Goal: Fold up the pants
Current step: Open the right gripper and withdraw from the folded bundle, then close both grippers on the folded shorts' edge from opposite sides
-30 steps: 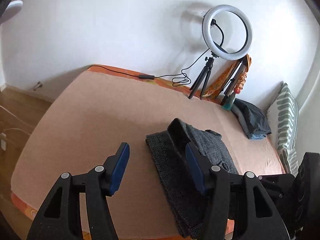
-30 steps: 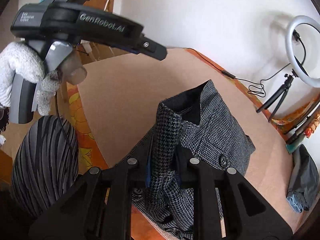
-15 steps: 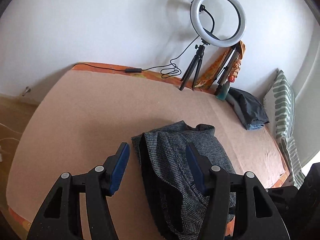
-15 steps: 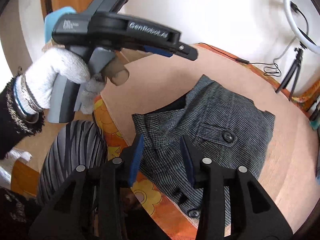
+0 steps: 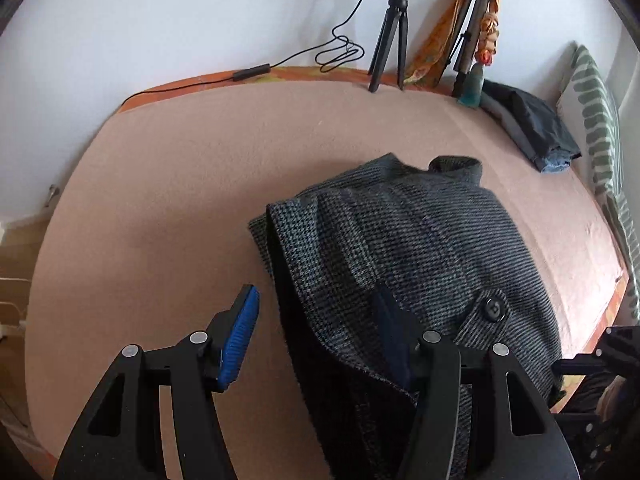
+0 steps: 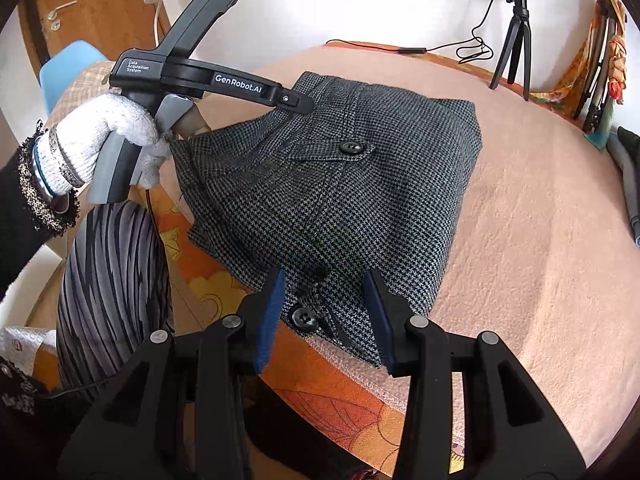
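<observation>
Right wrist view: folded pants (image 6: 340,184) at frame centre; right gripper (image 6: 324,312) spread wide above their lower edge; left gripper (image 5: 316,336) likewise wide.

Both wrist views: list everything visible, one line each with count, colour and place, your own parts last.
pants: one, grey houndstooth, folded at the near edge of the bed.
bed cover: one, peach, under the pants.
ring light on tripod: one, white ring, black legs, far edge by the wall.
folded clothes: one pile, dark, far right of the bed.
striped pillow: one, green and white, right edge.
chair: one, blue, left by the wooden door.
left gripper: black, blue fingers, open over the pants' left edge.
right gripper: black, blue fingers, open over the near hem.
gloved hand: white, holding the left gripper.
</observation>
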A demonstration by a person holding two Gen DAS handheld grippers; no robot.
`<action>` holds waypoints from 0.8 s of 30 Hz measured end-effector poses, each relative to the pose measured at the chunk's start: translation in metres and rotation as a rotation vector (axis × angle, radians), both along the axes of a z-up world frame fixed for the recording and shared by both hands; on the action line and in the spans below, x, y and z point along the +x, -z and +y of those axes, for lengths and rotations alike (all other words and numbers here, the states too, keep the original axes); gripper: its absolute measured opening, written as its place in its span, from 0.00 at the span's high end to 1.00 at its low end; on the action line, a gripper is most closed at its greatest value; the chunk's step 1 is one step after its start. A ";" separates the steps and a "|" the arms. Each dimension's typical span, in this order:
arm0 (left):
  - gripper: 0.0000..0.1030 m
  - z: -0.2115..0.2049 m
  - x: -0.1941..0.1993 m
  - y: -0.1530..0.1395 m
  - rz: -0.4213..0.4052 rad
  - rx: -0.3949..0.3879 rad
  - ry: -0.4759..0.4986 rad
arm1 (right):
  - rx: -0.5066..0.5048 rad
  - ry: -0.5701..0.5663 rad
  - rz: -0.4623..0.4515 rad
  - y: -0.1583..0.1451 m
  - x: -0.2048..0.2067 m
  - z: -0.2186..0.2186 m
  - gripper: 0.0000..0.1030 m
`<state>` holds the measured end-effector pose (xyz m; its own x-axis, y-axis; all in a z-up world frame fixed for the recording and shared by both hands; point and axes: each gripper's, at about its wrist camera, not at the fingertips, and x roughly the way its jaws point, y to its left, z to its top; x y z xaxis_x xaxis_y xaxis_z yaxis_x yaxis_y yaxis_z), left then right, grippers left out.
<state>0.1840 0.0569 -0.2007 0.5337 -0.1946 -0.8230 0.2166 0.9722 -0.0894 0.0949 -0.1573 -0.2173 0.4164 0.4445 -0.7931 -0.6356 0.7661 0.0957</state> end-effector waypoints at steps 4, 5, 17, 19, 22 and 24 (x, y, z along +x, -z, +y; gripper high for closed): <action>0.44 0.016 -0.009 -0.001 -0.007 0.039 -0.031 | -0.028 -0.059 0.011 -0.005 0.000 0.001 0.57; 0.44 0.019 -0.012 -0.006 -0.022 0.040 -0.040 | -0.012 -0.068 0.023 -0.010 0.003 -0.002 0.57; 0.44 -0.041 -0.076 -0.052 -0.129 0.028 0.204 | 0.272 0.224 0.122 -0.042 0.159 -0.065 0.45; 0.44 -0.046 -0.079 -0.047 -0.109 0.010 0.230 | 0.291 0.252 0.176 -0.030 0.185 -0.065 0.45; 0.44 -0.054 -0.080 -0.038 -0.079 0.021 0.256 | 0.286 0.261 0.235 -0.012 0.212 -0.056 0.47; 0.44 -0.058 -0.080 -0.031 -0.053 0.020 0.274 | 0.234 0.265 0.239 -0.001 0.221 -0.047 0.58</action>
<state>0.1042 -0.0015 -0.1698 0.5059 -0.3215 -0.8005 0.4753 0.8782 -0.0523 0.3160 -0.2044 -0.2161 0.3571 0.5261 -0.7718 -0.3584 0.8402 0.4069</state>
